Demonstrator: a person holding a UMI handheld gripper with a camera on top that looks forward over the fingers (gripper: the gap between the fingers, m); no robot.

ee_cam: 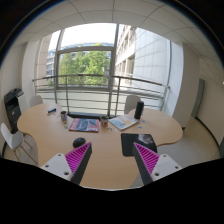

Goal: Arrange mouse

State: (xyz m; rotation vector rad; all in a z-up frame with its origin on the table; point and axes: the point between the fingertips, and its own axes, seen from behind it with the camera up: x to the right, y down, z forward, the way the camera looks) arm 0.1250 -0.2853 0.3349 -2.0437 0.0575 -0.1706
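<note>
A dark mouse (78,142) lies on the round wooden table (105,140), just beyond my left fingertip. A black mouse pad (132,143) lies flat on the table just ahead of my right finger, which partly hides it. My gripper (113,163) is open and empty above the table's near edge, with bare wood between the fingers. The mouse and the pad lie apart, with the width of the finger gap between them.
Magazines (84,124) and a book (124,122) lie at the table's middle, with a cup (63,116) and a tall black object (139,110) nearby. White chairs (12,138) stand around the table. A window and a balcony railing are beyond it.
</note>
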